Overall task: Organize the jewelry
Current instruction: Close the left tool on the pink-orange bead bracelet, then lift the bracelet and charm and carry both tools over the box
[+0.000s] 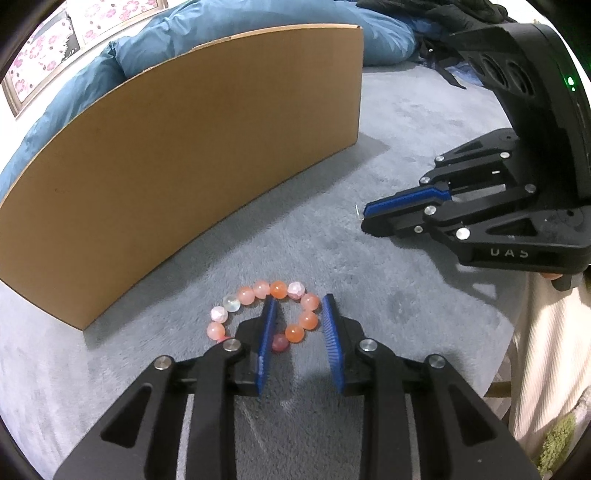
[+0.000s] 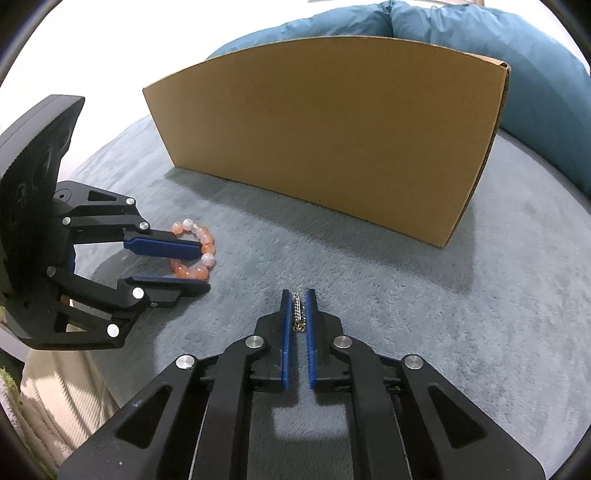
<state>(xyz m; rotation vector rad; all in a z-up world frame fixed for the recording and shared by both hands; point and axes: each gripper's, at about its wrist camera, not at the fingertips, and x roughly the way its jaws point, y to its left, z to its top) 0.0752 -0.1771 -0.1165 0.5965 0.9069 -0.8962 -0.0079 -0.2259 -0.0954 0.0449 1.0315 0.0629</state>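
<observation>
- My left gripper sits low over the grey plush surface with its blue pads partly apart. One side of the bead bracelet lies between them: the left pad stands inside the loop, the right pad outside it. I cannot tell whether the pads press on the beads.
- The bracelet lies flat as a ring, slightly longer from left to right in my left wrist view. Its round beads are glossy orange, pale pink and one clear, with a darker pink one nearest me.
- My right gripper is all but closed on a thin silver chain. The chain runs along the narrow slit between the pads, its long axis pointing away from me, with a small knot of links at its near end.
- In the right wrist view the bracelet is to the left of the chain, well apart from it.
- Beyond both stands a brown cardboard box, upright on the surface, its long side facing me.
- Behind the box lies a blue cushion.
</observation>
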